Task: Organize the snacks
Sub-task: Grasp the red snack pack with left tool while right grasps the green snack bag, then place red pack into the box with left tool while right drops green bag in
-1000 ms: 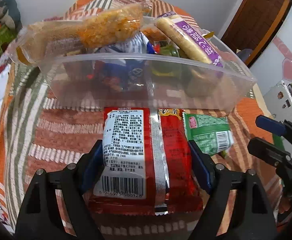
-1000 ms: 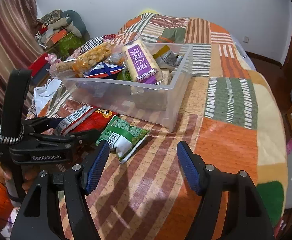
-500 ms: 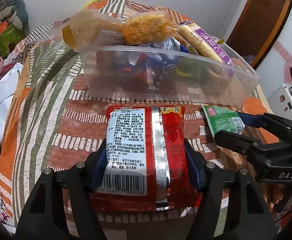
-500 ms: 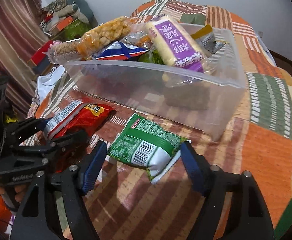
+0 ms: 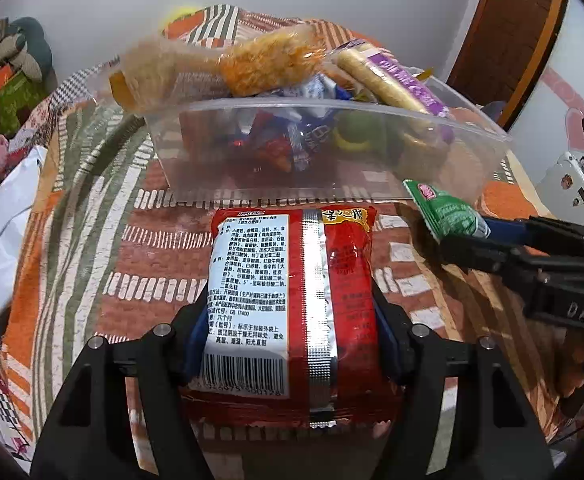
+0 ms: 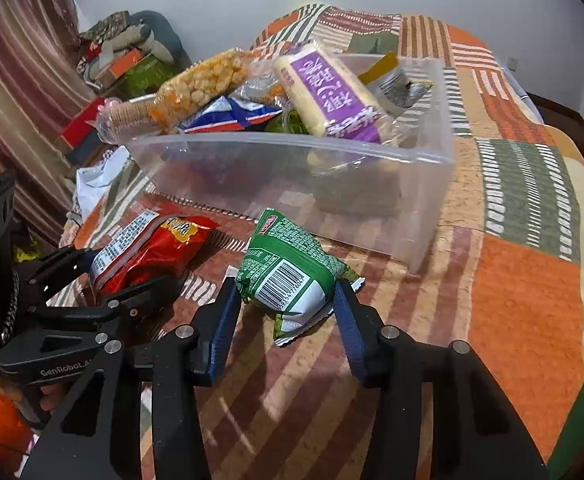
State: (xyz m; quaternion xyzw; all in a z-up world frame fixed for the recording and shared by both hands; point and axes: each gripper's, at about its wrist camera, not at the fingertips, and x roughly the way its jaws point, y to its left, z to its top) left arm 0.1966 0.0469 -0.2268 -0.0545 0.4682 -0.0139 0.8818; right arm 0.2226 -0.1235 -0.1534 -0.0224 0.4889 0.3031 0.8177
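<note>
- On the bed's patchwork blanket (image 6: 528, 280), a clear plastic bin (image 6: 372, 184) sits heaped with snacks: a long bag of puffed corn and crackers (image 6: 188, 92) overhangs its left rim, and a purple-labelled roll (image 6: 328, 96) leans across the top.
- Between the bin and the cameras, the red snack packet (image 5: 292, 300) is clamped by the left gripper (image 5: 292, 344); both blue pads press its sides, with the white ingredients panel and barcode facing up.
- Just right of it, the green snack packet (image 6: 288, 272) lies barcode toward the camera, its far end close to the bin's front wall.
- Around the green packet, the right gripper (image 6: 288, 320) has its fingers closed in on both sides, pads (image 6: 222, 320) touching the wrapper.
- From the left wrist view, the green packet (image 5: 444, 212) shows pinched at the tips of the right gripper (image 5: 468, 236).
- Left of the bed, clutter and a striped curtain (image 6: 16, 92) line the wall.
</note>
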